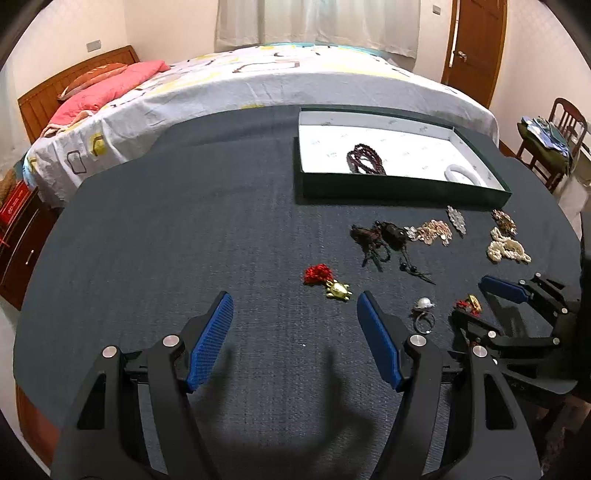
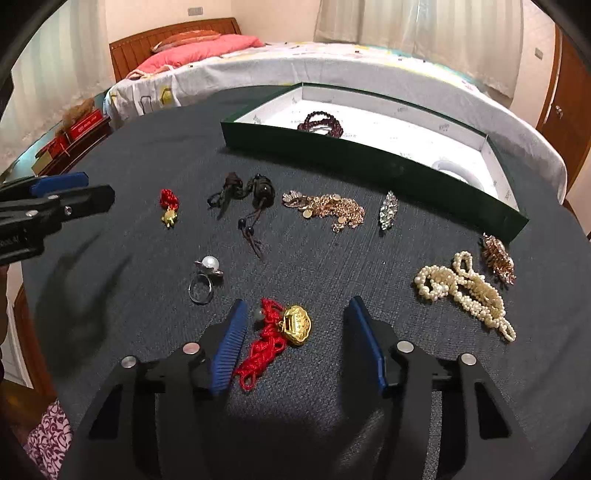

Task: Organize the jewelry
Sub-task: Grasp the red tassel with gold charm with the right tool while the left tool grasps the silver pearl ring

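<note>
Bedside desk (image 2: 147,155), dark-clothed: right gripper (image 2: 293,345) is straddling, jaws parted and not yet pinching, the gold pendant (image 2: 296,325) on limp red cord; likely light and slippery, best pinched across its edges. Left gripper (image 1: 295,341) is hovering wide, empty.

Bed (image 1: 295,85) with pink pillow (image 1: 107,88), white curtains (image 1: 317,22), wooden door (image 1: 476,40), wooden chair (image 1: 554,144)

So on the dark table (image 2: 147,155) there's nine loose pieces: two red-cord gold charms (image 2: 275,336), one pearl ring (image 2: 205,277), one black cord piece (image 2: 243,195), one gold chain (image 2: 328,210), two brooches (image 2: 388,208), one pearl strand (image 2: 465,288). One green tray (image 2: 369,162) holds two bracelets (image 2: 321,123).
</note>
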Action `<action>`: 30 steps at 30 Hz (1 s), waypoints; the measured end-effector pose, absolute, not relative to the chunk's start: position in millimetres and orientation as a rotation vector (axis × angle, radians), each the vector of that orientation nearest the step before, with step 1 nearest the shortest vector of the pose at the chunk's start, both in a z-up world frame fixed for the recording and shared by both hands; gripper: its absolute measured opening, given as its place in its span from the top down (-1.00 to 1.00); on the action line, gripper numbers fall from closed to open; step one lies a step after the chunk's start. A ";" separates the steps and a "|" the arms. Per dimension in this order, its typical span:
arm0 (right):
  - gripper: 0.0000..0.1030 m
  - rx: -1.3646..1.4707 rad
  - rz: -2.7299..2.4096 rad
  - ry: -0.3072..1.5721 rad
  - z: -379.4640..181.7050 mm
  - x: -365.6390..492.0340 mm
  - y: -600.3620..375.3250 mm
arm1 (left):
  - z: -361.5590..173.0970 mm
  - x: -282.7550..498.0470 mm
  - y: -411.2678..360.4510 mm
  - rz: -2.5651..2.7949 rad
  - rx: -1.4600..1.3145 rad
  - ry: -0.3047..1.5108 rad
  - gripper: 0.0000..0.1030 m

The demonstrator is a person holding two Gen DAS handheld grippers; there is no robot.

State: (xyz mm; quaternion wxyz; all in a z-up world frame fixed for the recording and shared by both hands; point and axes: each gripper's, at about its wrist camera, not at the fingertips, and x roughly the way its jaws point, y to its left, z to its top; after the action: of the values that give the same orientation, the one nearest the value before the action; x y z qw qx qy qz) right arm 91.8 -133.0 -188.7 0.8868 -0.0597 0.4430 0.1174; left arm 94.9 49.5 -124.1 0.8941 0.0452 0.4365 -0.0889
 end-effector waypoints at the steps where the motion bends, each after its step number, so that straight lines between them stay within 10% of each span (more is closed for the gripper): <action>1: 0.09 -0.123 0.248 0.918 -188.9 91.0 -133.5 | -124.6 95.0 47.6 -0.189 0.095 0.909 -0.32; 5: 0.49 -0.106 0.268 0.914 -188.4 87.8 -137.3 | -129.3 94.1 37.9 -0.208 0.094 0.932 -0.32; 30: 0.55 -0.028 0.184 0.894 -179.6 71.3 -209.6 | -160.4 98.7 -43.4 -0.271 0.091 1.009 -0.29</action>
State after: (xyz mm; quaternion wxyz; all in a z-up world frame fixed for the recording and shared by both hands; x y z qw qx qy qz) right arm 71.3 -209.6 -179.6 0.8975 -0.0137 0.4318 0.0886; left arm 98.7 -43.4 -160.4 0.8656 0.0437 0.4818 -0.1296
